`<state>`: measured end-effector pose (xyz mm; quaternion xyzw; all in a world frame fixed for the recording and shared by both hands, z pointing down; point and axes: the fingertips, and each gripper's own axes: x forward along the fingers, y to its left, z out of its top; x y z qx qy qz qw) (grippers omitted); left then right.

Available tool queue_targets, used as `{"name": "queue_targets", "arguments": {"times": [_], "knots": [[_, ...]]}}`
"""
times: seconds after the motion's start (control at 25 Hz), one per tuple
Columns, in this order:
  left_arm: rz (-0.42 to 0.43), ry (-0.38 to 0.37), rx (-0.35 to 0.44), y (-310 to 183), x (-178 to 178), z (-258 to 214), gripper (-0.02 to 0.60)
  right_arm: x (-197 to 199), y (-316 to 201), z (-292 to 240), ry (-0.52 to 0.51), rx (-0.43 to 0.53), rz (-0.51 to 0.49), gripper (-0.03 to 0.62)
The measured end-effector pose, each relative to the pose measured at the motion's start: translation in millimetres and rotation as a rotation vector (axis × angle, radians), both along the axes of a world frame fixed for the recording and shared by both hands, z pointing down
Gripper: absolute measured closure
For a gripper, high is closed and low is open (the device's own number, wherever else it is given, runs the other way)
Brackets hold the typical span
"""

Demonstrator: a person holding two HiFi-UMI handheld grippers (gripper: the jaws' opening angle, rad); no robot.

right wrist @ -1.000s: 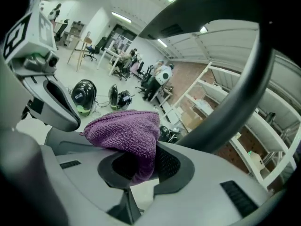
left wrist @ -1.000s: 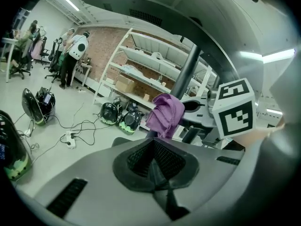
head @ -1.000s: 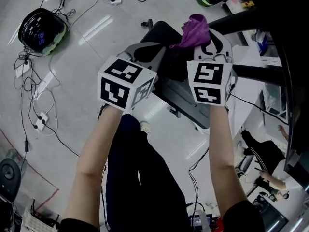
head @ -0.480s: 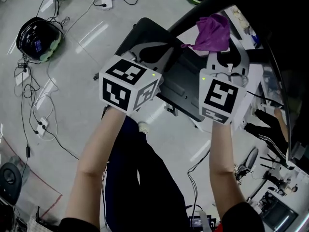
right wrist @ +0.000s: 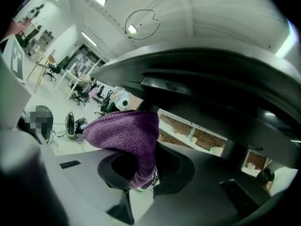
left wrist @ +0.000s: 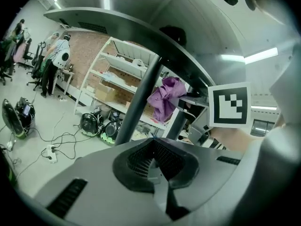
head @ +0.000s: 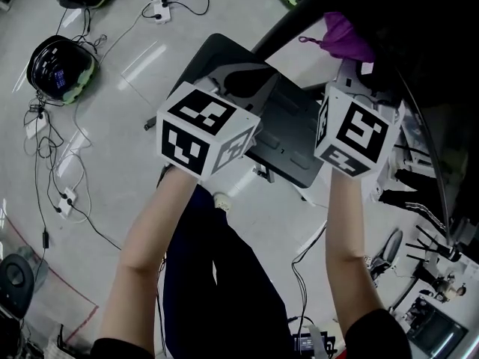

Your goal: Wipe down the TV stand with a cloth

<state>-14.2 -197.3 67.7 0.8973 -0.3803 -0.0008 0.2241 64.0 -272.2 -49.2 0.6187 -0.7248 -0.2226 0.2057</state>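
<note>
Now, your right gripper [head: 353,64] has its jaws clamped on the purple cloth [head: 346,37], bunched just right of the TV stand [head: 288,137] and its slanted post, which runs up and away, while your left gripper [head: 238,81], jaws together and empty, hangs above the base plate.

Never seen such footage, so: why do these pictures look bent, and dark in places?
Left gripper view: the wide-angle lens bows the dark bar overhead, corners blackened. Right gripper view: same bending, purple cloth sharp. Head view: light streaks glare on the floor, right edge black.
</note>
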Motion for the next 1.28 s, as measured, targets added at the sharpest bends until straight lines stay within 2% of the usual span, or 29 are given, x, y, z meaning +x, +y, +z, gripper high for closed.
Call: {"name": "queue_targets", "arguments": {"times": [0.2, 0.48, 1.28], "knots": [[-0.022, -0.017, 0.046, -15, -11, -17, 0.575, -9, -16, -7, -0.038, 0.01, 0.003, 0.506], [-0.05, -0.022, 0.045, -23, -27, -13, 0.575, -24, -27, 6, 0.028, 0.009, 0.001, 0.505], [-0.073, -0.034, -0.055, -14, -43, 53, 0.575, -23, -41, 116, 0.062, -0.232, 0.011, 0.505]]}}
